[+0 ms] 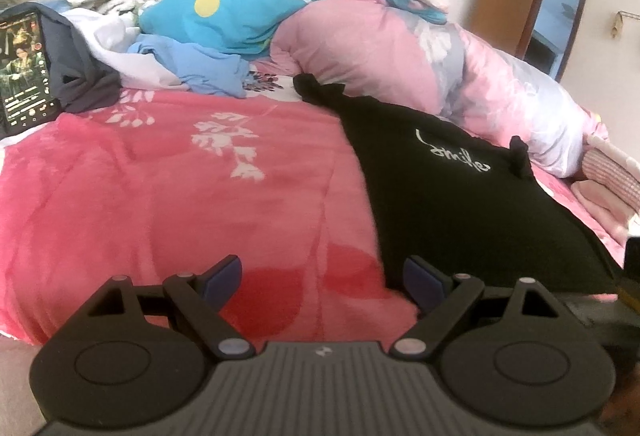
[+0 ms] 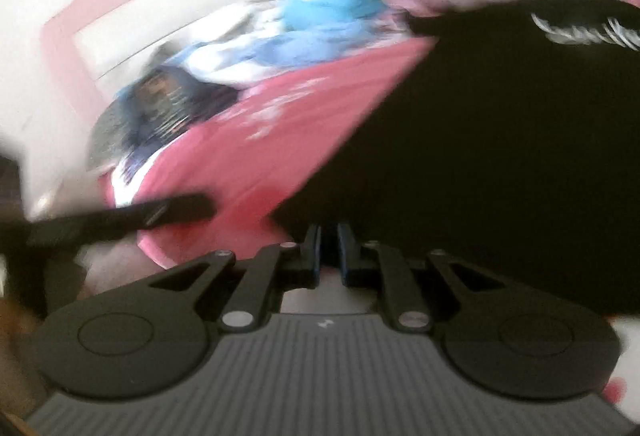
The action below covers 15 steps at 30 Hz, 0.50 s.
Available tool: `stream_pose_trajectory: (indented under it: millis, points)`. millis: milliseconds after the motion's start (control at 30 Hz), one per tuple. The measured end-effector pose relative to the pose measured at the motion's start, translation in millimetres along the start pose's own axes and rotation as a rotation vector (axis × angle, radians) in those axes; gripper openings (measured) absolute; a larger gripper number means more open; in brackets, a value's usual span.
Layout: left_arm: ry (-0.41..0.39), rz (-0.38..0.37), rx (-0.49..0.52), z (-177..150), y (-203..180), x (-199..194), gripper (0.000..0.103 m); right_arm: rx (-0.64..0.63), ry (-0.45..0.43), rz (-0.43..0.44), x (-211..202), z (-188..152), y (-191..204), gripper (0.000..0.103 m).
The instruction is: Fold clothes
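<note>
Lying spread on the bed's pink blanket (image 1: 160, 196), the black shirt (image 1: 460, 196) rests against a heaped quilt (image 1: 380, 48). Left tongs (image 1: 322, 278) gape wide, empty. Right tongs (image 2: 329, 244) pinch the shirt's near edge, nearly closed.

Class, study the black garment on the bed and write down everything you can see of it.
The black garment is soft, plain dark cloth with white script reading "Smile" on it. It lies spread fairly flat on the pink floral blanket, its far edge against the heaped pink quilt, with small bunched corners at the far end. The right gripper, nearly closed, appears to pinch its near edge; blur leaves this uncertain.
</note>
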<state>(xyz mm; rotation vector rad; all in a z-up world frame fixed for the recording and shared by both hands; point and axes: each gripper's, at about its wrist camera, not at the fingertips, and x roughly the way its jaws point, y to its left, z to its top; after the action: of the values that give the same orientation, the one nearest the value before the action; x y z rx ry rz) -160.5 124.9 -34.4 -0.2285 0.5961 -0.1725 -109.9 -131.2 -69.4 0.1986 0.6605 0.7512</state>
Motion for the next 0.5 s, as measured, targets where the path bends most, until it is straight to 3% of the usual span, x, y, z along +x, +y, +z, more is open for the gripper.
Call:
stream_pose_trajectory:
  millis: [67, 133, 267, 500]
  points:
    - [-0.001, -0.005, 0.000, 0.9, -0.6, 0.0, 0.082, 0.041, 0.035, 0.092, -4.6, -4.7, 1.1, 0.011]
    - [-0.003, -0.023, 0.014, 1.1, -5.0, -0.3, 0.078, 0.063, 0.024, 0.095, -13.2, -7.6, -2.7, 0.011]
    - [-0.020, -0.044, 0.121, -3.0, -25.7, -0.1, 0.067, 0.109, -0.030, 0.044, -40.2, -11.4, -17.6, 0.010]
    - [0.027, 0.020, 0.329, -17.5, -63.0, 18.2, 0.045, 0.179, -0.153, -0.119, -95.6, -25.4, -54.6, 0.012]
